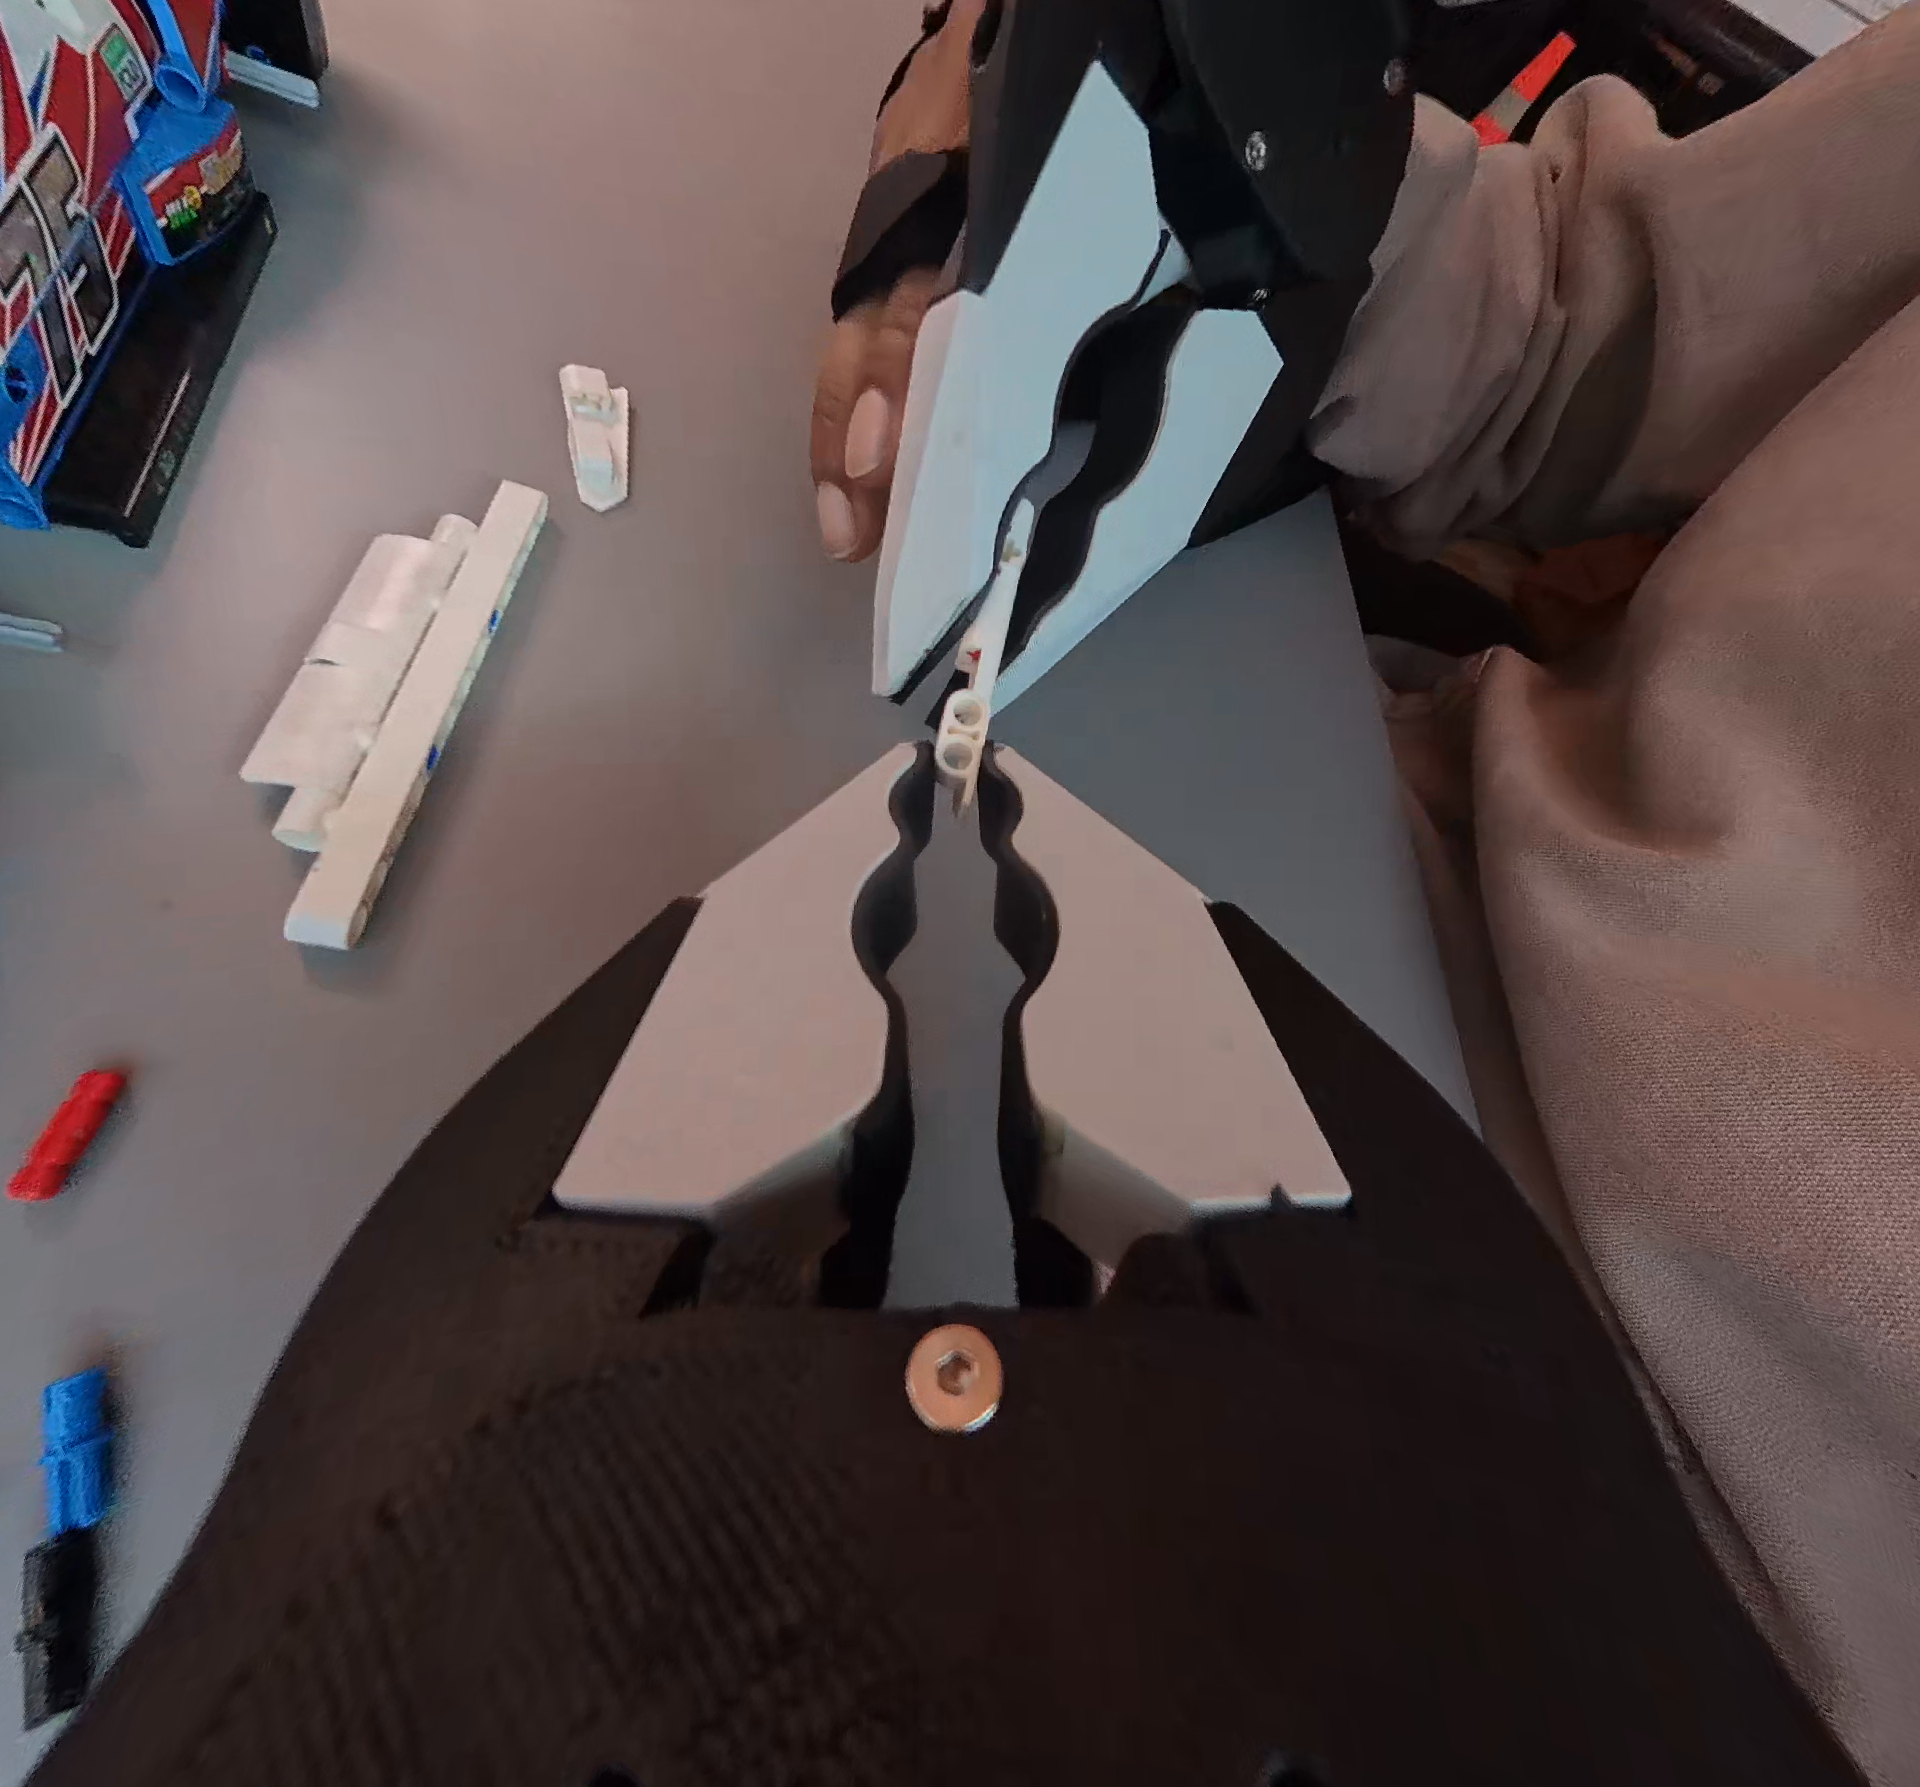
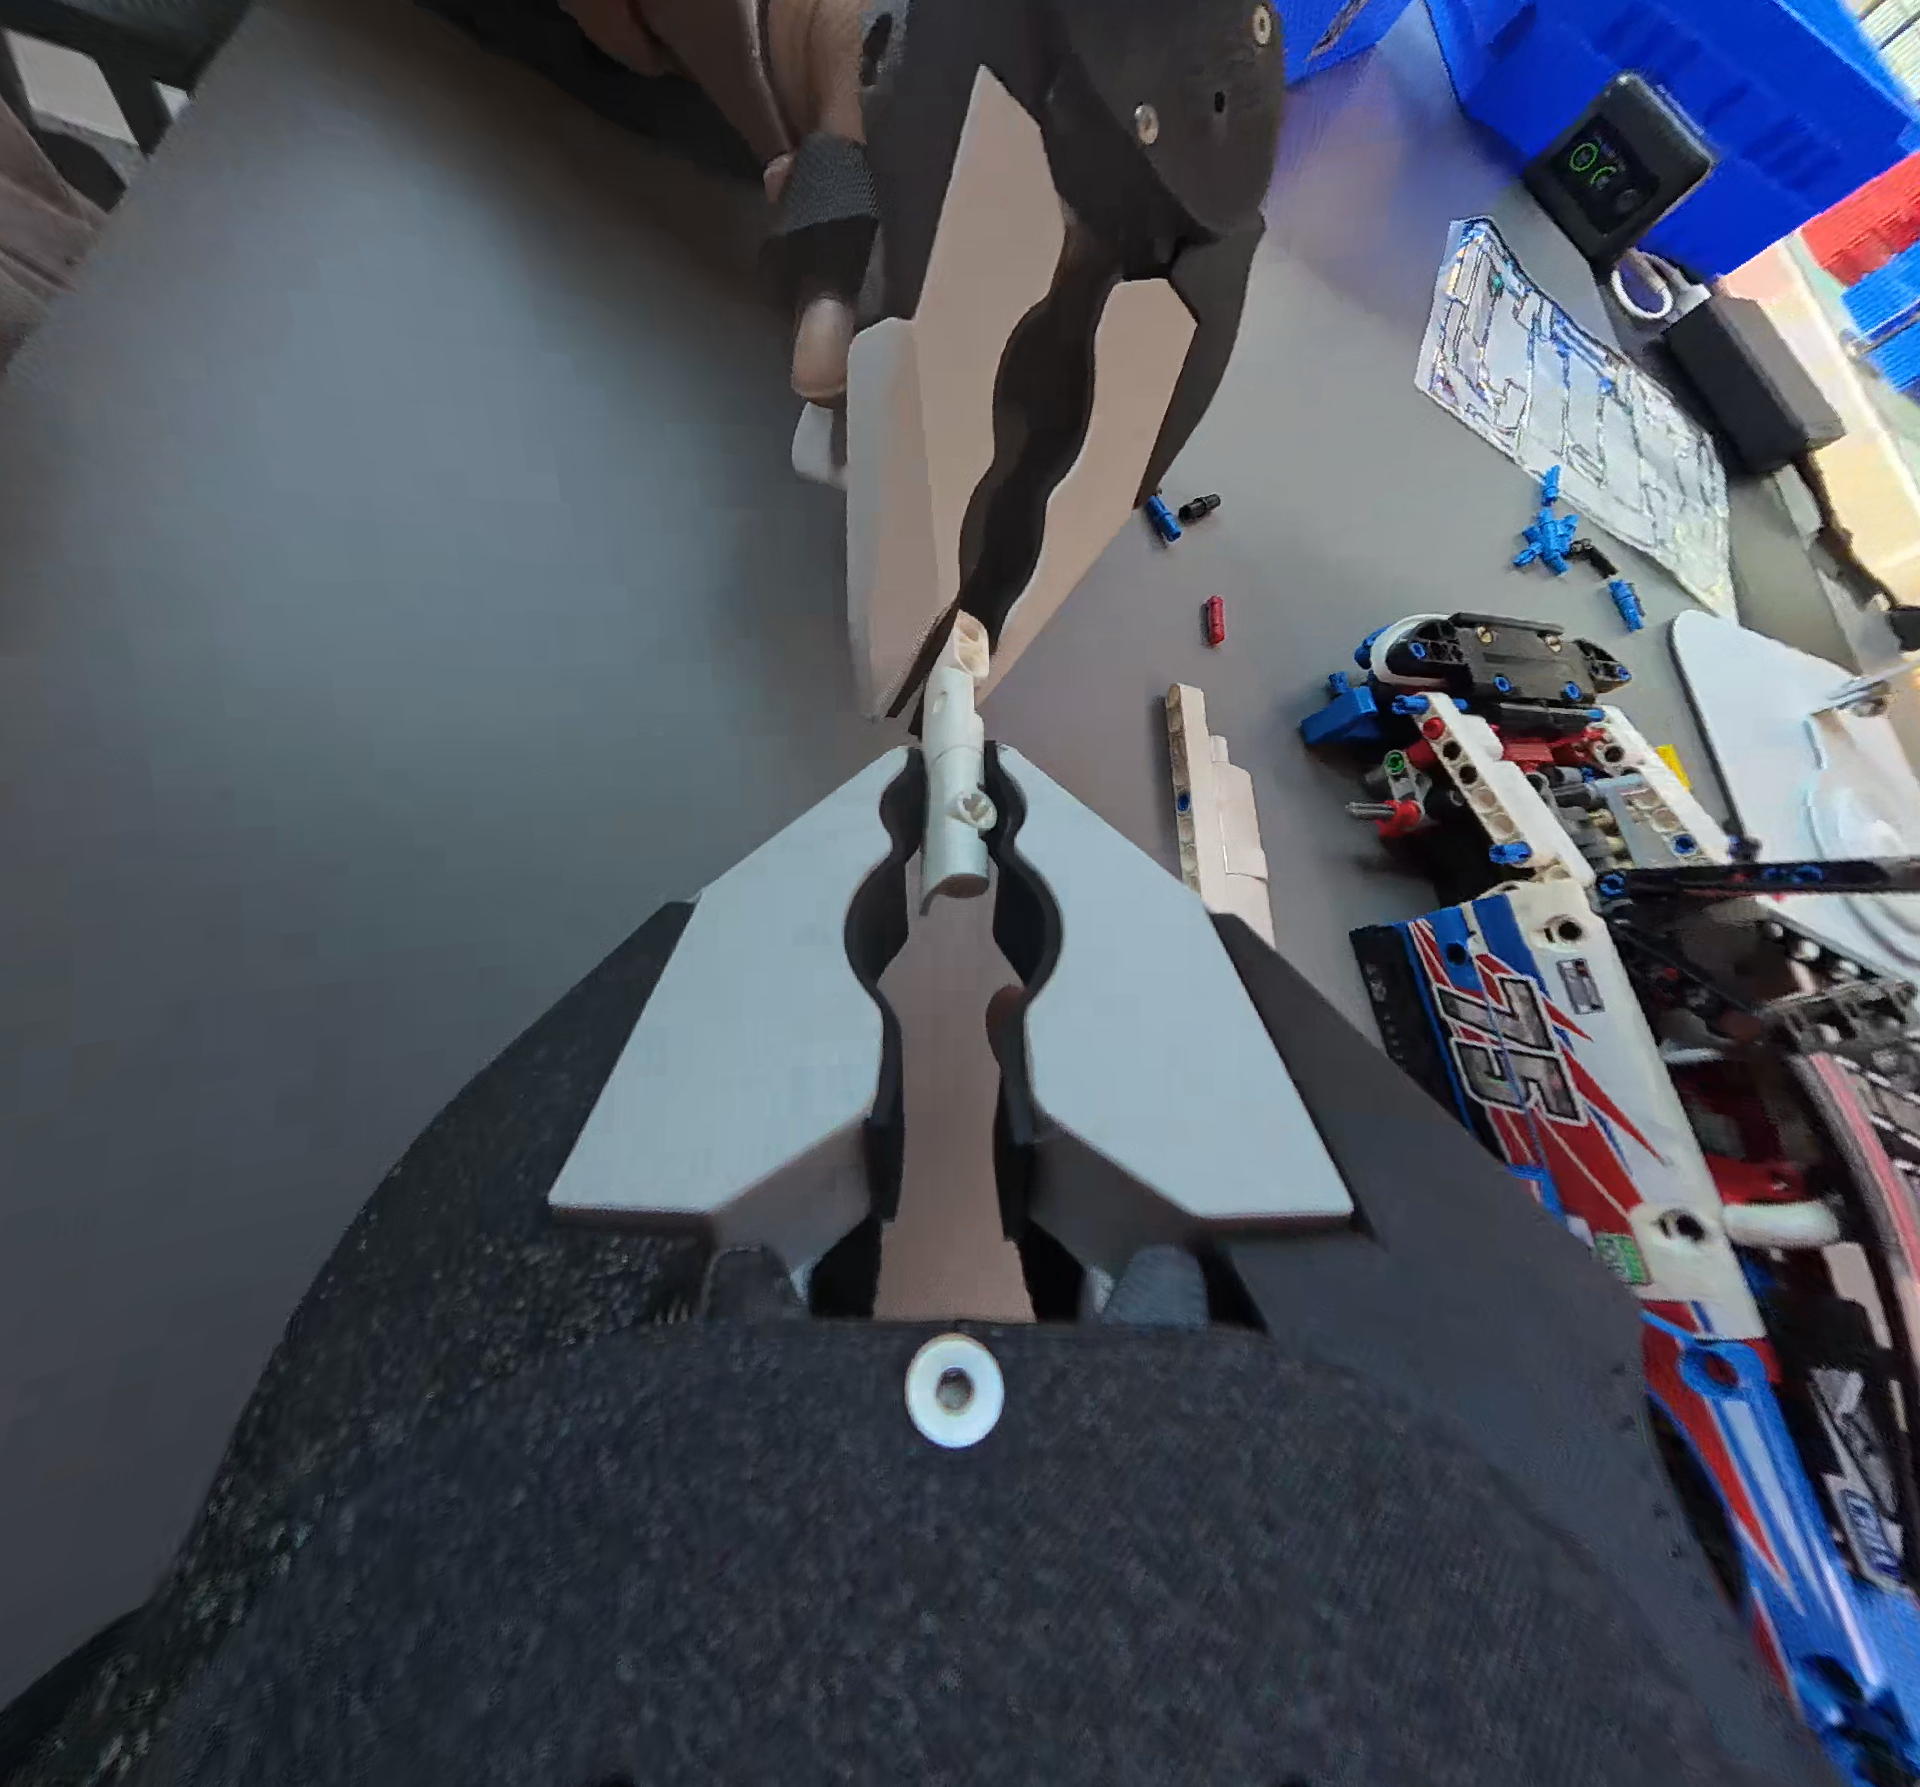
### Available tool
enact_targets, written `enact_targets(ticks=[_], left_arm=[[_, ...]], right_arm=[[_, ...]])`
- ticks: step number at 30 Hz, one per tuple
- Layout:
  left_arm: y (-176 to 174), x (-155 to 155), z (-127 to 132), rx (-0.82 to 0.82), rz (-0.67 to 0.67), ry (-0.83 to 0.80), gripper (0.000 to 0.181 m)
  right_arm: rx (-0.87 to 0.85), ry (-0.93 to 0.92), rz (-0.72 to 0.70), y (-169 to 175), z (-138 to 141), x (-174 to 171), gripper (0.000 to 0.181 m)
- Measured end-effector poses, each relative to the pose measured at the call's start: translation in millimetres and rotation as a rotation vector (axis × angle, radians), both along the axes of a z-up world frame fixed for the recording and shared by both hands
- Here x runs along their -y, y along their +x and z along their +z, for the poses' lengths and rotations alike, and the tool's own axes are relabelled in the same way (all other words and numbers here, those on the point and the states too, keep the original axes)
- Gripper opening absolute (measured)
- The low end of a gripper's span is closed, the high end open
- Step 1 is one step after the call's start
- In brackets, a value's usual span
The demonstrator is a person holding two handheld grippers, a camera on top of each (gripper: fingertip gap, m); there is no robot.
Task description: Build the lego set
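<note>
My left gripper (image 1: 956, 755) is shut on a small white connector (image 1: 961, 735) with two round holes, held at its very tips. My right gripper (image 2: 954, 761) is shut on a longer white pin-like piece (image 2: 954, 807). The two grippers meet tip to tip above the grey table, and the two white pieces touch end to end. In the left wrist view the right gripper (image 1: 966, 677) comes in from above with the long piece (image 1: 1003, 594) between its jaws. In the right wrist view the left gripper (image 2: 951, 672) comes from above with the connector (image 2: 968, 646).
The partly built red, white and blue lego car (image 2: 1558, 1031) stands to the right, also showing in the left wrist view (image 1: 94, 179). A white panel assembly (image 1: 395, 688), a small white piece (image 1: 597, 433), a red pin (image 1: 68, 1135) and blue pins (image 2: 1164, 516) lie loose. Blue bins (image 2: 1662, 2) and a printed sheet (image 2: 1558, 407) lie beyond. My two grippers' fingertips are within a few centimetres of each other.
</note>
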State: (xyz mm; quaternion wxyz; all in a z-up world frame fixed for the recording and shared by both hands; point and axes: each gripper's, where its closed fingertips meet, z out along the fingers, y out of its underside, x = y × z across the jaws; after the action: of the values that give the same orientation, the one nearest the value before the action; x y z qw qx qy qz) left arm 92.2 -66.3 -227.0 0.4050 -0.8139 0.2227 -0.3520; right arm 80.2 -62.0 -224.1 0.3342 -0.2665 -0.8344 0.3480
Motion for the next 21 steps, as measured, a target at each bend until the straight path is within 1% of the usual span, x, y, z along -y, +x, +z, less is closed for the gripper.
enact_targets(ticks=[1,3,6,8,10,13,16,21], left_arm=[[-0.5,-1.5,2.4,0.003,0.005,0.019,0.005],[-4.1,-4.1,1.9,-0.022,0.021,0.037,0.002],[-12.0,-10.2,8.0,-0.080,0.060,0.138,0.012],[-17.3,-13.8,9.4,-0.148,0.083,0.203,0.018],[-17.0,-14.3,8.4,-0.224,0.071,0.262,0.025],[-9.9,-11.2,2.0,-0.347,0.016,0.330,0.031],[-6.1,-11.1,-1.3,-0.473,-0.003,0.413,0.031],[-2.8,-14.8,6.5,-0.642,0.008,0.564,0.027]], right_arm=[[0.019,-0.050,-0.005,1.7,1.8,-2.2,0.007],[0.049,-0.147,-0.030,3.9,6.2,-9.1,0.005],[0.181,-0.257,-0.085,9.2,0.1,-20.9,0.005],[0.254,-0.291,-0.111,12.5,-4.8,-24.0,0.004],[0.296,-0.316,-0.116,15.4,-6.3,-22.4,0.005],[0.331,-0.388,-0.117,16.5,-2.8,-16.8,0.005],[0.361,-0.446,-0.119,16.4,-1.3,-14.3,0.004],[0.421,-0.595,-0.088,17.4,7.0,0.2,0.005]])
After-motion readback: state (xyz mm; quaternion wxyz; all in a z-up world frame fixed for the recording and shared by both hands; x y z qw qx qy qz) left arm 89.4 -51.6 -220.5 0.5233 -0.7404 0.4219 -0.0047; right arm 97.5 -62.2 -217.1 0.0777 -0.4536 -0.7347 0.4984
